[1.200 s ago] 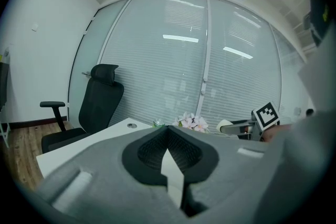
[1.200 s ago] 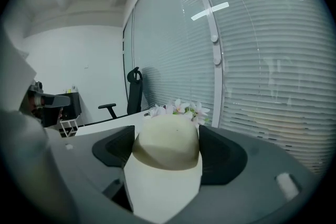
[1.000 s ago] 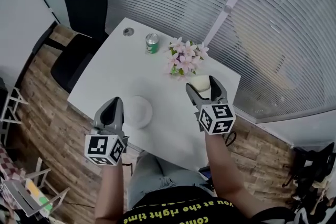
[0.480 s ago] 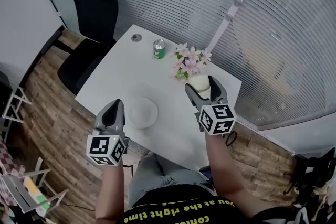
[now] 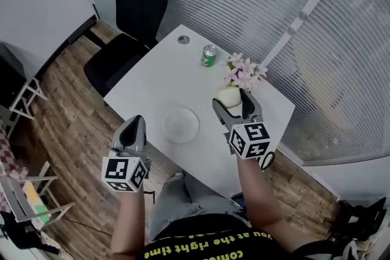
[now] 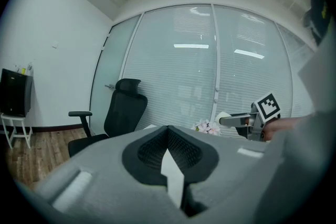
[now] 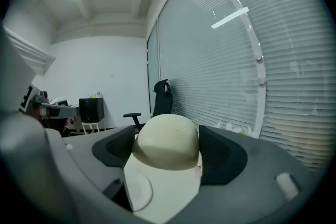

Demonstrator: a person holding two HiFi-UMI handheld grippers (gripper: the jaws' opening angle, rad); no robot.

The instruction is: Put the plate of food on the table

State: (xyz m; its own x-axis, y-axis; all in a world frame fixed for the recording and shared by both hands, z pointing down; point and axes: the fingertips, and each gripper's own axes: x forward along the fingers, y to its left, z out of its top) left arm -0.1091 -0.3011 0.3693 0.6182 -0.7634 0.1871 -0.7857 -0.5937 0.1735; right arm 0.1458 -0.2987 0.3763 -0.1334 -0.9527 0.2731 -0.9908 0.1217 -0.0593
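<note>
The left gripper is nearest, out over the floor by the table's edge. Its jaws are pressed together, and I see nothing held in them.

The right gripper is squeezed onto a pale cream round bun. It holds the bun up in the air, over the far side of the white table. The bun is not touching the table.

A round see-through plate already sits flat on the table, near the front edge. It looks empty. It is between the two grippers, well apart from the bun.

So I think the plate part is done, but the food is not on the plate yet. The bun would have to come down onto the plate and be let go.

Farther back are a bunch of pink flowers just beside the bun, a green can, and a black office chair.
</note>
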